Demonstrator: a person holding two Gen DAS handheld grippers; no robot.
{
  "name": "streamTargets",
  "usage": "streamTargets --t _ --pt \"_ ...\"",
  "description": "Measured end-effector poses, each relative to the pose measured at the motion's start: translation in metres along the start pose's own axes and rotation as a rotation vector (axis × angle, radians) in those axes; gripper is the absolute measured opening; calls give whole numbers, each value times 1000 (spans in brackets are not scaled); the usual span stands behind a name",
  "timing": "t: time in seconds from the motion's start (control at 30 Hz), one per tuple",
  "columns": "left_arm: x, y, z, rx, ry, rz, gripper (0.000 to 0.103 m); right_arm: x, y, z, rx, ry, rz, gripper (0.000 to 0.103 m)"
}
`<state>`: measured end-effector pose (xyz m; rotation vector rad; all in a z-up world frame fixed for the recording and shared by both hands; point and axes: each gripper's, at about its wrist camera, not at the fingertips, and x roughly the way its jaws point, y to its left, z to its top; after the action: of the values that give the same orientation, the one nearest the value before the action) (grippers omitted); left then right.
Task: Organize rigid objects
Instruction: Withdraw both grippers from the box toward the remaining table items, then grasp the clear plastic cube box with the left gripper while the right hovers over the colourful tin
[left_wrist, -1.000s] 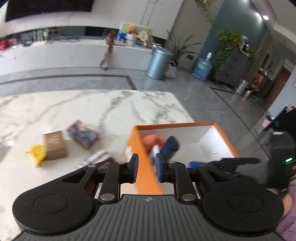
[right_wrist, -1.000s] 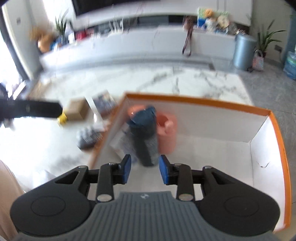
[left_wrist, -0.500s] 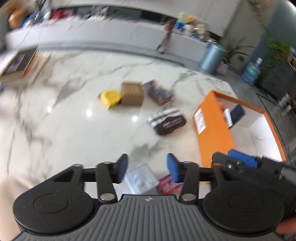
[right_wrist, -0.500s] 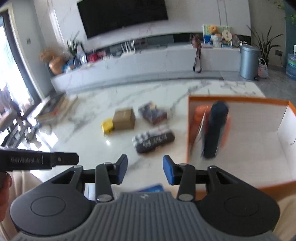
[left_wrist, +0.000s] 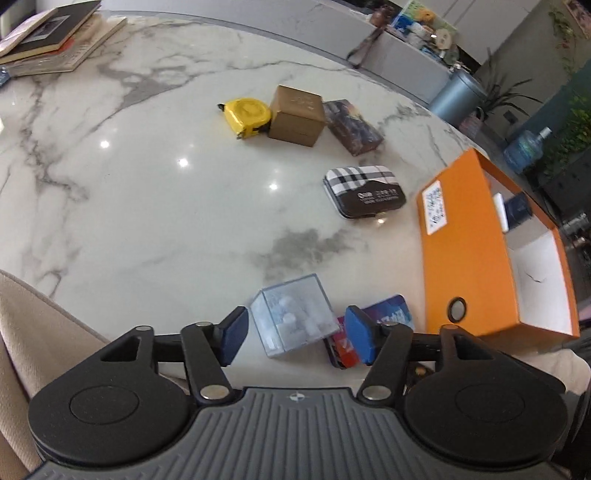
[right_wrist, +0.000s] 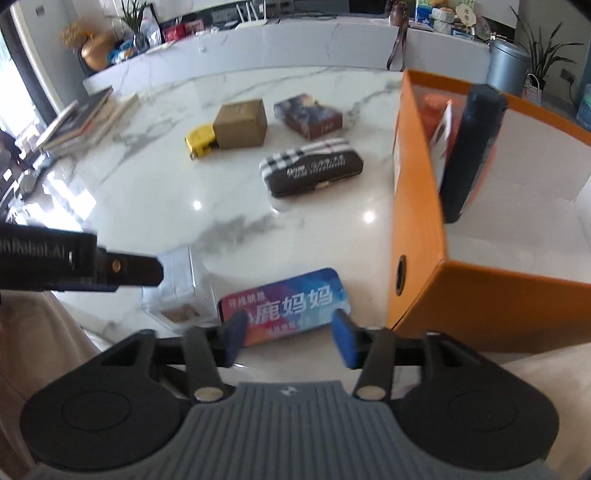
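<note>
On the marble table, my left gripper (left_wrist: 297, 338) hangs over a clear plastic cube box (left_wrist: 293, 315); its jaws are opening and stand apart on either side of the box without pressing it. My right gripper (right_wrist: 290, 338) hovers over a flat colourful tin (right_wrist: 284, 304), jaws opening, pads clear of it. The orange box (right_wrist: 417, 206) stands to the right, holding a dark blue cylinder (right_wrist: 469, 147) and an orange item (right_wrist: 432, 110). Farther off lie a plaid case (left_wrist: 364, 192), a brown cube box (left_wrist: 297, 116), a yellow tape measure (left_wrist: 245, 116) and a dark printed box (left_wrist: 352, 127).
A stack of books (left_wrist: 55, 37) lies at the table's far left corner. A beige sleeve (left_wrist: 26, 332) shows at the near edge. Behind the table runs a long white counter (right_wrist: 295, 40), with a grey bin (right_wrist: 504, 64) and plants to its right.
Both grippers have pulled back from the orange box toward the near table edge and sunk lower, their jaws widening. The left now straddles the clear cube, the right sits over the colourful tin.
</note>
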<state>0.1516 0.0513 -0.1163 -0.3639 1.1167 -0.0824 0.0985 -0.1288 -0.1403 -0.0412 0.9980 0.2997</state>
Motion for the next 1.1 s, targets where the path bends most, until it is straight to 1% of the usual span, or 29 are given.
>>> streamTargets --t 0.07,0.17,0.2,0.23,0.3,0.37,0.47,0.5,0.57,0.63,0.7,0.77,0.87,0.9,0.93,0.97,1.0,1.07,1.1 --pt "4 -3 3 -1 4 18 77 7 4 0 -28 20 -7 63" --pt "15 -6 6 -1 35 33 78 12 10 1 -69 21 -3 84" --pt "18 -7 6 -8 42 43 79 12 11 1 -82 17 -1 86" --pt "21 -8 7 -12 48 51 80 13 12 1 -92 15 0 91" --pt "28 -10 8 -12 66 62 81 14 14 1 -107 18 2 93" --pt "34 -12 10 -9 86 54 81 18 13 1 -111 35 -6 93" --pt "39 -13 11 13 101 63 68 24 9 2 -87 75 -33 92" --pt "39 -12 11 16 102 54 64 25 6 2 -73 88 -37 90" --pt "38 -10 12 23 102 45 62 27 0 3 -31 114 -17 83" --pt "36 -6 13 27 96 52 61 32 -4 4 7 137 7 83" --pt "35 0 14 13 93 54 60 38 -2 5 7 154 18 84" --pt "33 7 17 -5 91 64 60 42 3 7 -12 154 20 89" --pt "32 17 21 -31 88 73 59 49 12 10 -42 158 9 92" --pt "32 20 22 -36 87 76 59 51 15 10 -60 150 8 92" --pt "31 23 23 -41 86 78 59 53 19 11 -87 144 6 88" --pt "31 25 24 -46 85 80 59 54 23 13 -113 132 -3 81" --pt "30 27 26 -51 82 81 59 55 27 15 -132 119 -5 76" --pt "30 31 28 -60 78 80 59 57 34 21 -165 93 -5 59" --pt "30 33 29 -65 75 78 59 59 38 25 -179 82 -2 54"
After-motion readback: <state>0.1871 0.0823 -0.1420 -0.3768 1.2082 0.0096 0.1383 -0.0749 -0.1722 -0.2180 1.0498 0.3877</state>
